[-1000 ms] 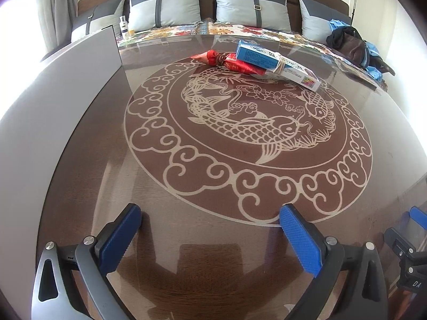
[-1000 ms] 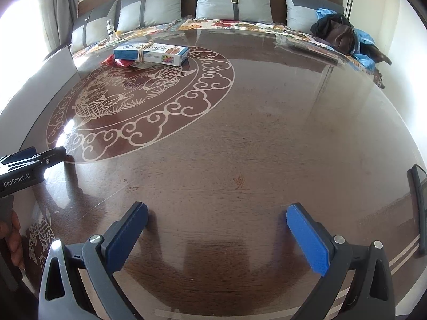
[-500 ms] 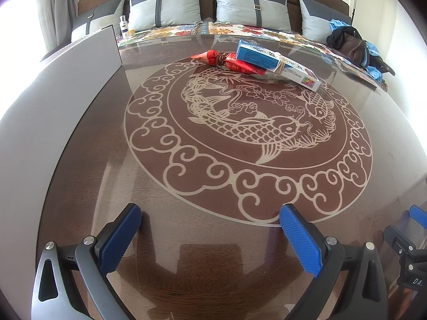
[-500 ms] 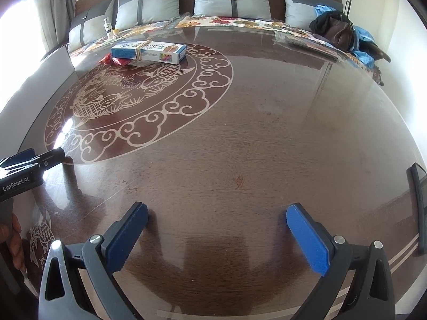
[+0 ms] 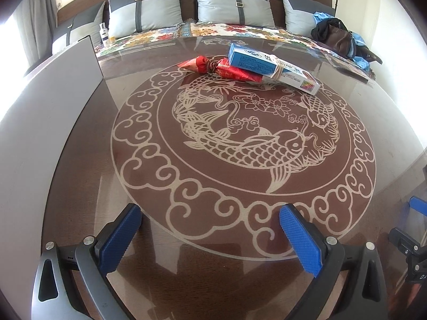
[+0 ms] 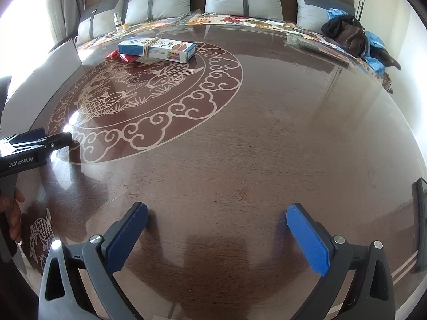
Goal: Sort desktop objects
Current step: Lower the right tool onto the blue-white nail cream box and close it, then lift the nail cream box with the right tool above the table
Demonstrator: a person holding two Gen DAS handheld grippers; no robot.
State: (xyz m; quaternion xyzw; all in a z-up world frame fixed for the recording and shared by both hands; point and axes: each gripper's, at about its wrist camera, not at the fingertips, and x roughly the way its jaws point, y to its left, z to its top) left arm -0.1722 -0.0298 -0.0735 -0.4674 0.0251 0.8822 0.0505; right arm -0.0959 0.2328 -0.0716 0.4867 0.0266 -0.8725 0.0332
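Observation:
A long blue-and-white box (image 5: pixel 272 68) bound with a rubber band lies at the far side of the round fish pattern, resting partly on a red foil packet (image 5: pixel 221 69). The right wrist view shows the same box (image 6: pixel 157 49) with the red packet (image 6: pixel 122 56) under its left end. My left gripper (image 5: pixel 210 236) is open over the near rim of the pattern, nothing between its blue pads. My right gripper (image 6: pixel 217 236) is open too, above bare dark wood, far from the box. The left gripper (image 6: pixel 40 144) also shows at the left edge of the right wrist view.
The glass-topped table (image 6: pixel 267 133) carries a grey upright board (image 5: pixel 40 122) along its left side. Behind it runs a sofa with grey cushions (image 5: pixel 232 2), a small bottle (image 5: pixel 104 34) and a dark bag (image 5: pixel 339 38). A dark flat object (image 6: pixel 419 226) lies at the right edge.
The right gripper's view has swung a little, so the box and pattern sit further right in it. The left gripper has hardly moved. Both stay open.

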